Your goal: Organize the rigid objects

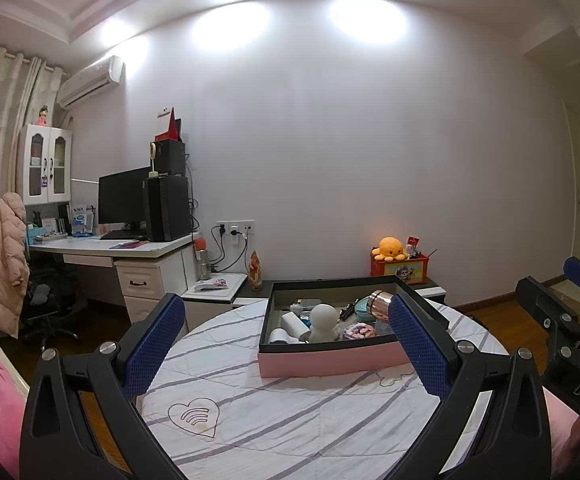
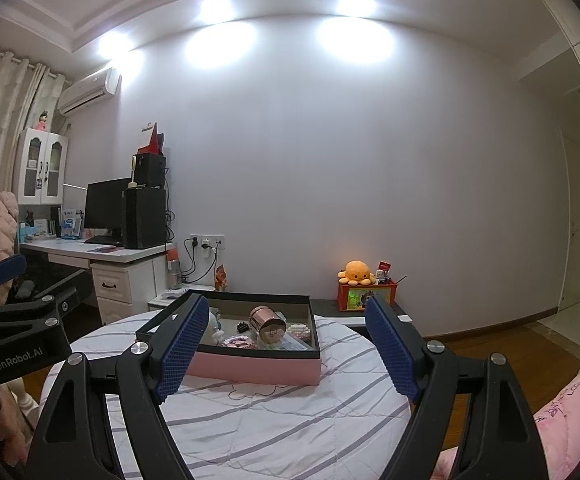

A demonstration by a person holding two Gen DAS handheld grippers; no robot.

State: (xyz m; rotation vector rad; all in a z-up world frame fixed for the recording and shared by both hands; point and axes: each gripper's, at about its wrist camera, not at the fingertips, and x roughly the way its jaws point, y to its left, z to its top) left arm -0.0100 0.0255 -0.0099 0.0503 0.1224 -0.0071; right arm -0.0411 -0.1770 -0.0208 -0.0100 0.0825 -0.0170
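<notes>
Both grippers, left and right, held level and spread wide with nothing between the pads, hovering short of the table's near edge, probably poised before a reach. Set toward the far edge: a pink box with dark rim, gathering the rigid things so they stay together. Inside: white figure near the middle, rose-metal can toward the right, white rolls at left, pink blocks by the near wall.

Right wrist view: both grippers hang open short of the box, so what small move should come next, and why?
Probably ease the right gripper forward over the box toward the pink tin. The jaws are open and empty, the tin lies nearest its line, and nothing blocks the way.
</notes>
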